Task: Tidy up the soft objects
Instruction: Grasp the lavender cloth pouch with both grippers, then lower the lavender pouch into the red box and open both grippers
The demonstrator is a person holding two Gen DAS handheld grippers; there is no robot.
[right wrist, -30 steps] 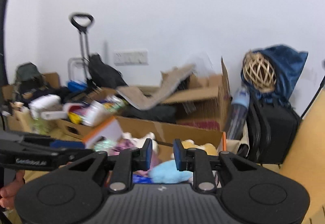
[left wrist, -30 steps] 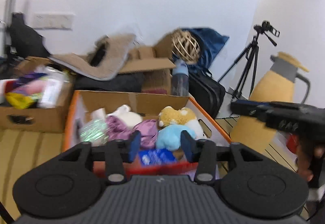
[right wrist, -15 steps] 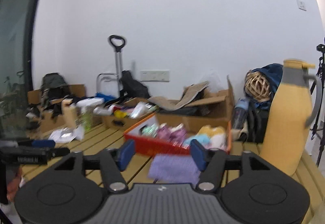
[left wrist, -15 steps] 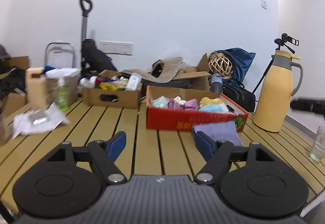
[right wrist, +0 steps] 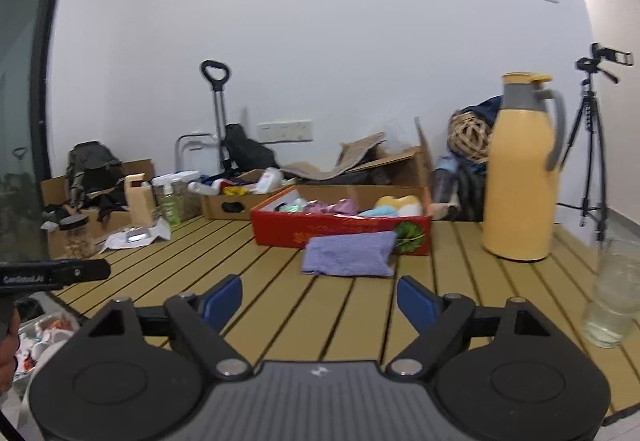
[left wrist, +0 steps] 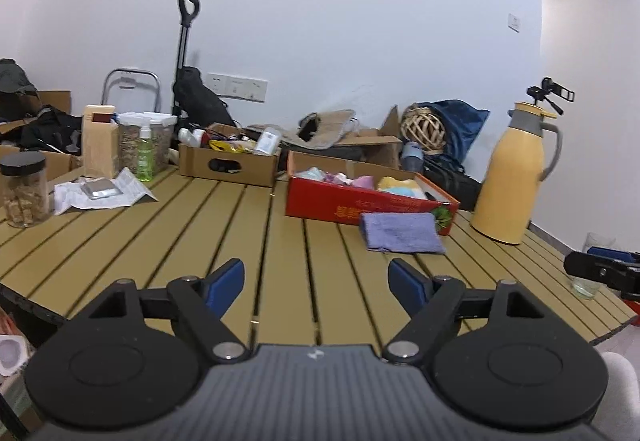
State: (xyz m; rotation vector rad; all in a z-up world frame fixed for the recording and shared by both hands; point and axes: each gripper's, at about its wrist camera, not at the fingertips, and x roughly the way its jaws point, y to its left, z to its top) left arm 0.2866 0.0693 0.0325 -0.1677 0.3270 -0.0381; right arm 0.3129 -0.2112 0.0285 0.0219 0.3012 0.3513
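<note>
Both your tools are up over the near edge of the slatted wooden counter (left wrist: 240, 209) right now. Your left tool (left wrist: 316, 277) has its blue pads spread wide and the jaws are opening, with only bare slats between them. Same deal on your right tool (right wrist: 319, 295): jaws opening, nothing pinched, just counter showing through the gap.

The stuff you're sorting sits well ahead of you. A purple folded cloth (left wrist: 402, 233) lies flat on the counter, touching the front wall of the red cardboard box (left wrist: 340, 203). In the right wrist view that cloth (right wrist: 348, 253) lines up roughly between your pads but far beyond them. Inside the box (right wrist: 320, 231) you've got a heap of plush toys (left wrist: 372, 181), pink, purple, yellow and light blue, too small to tell apart properly.

Just right of the box stands a yellow thermos jug (left wrist: 516, 177) with a grey handle. A clear drinking glass (right wrist: 612, 293) sits near your right tool, by the counter's edge. Off to the left there's a jar with a black lid (left wrist: 24, 185), a green spray bottle (left wrist: 145, 151) and some crumpled paper (left wrist: 100, 195).
</note>
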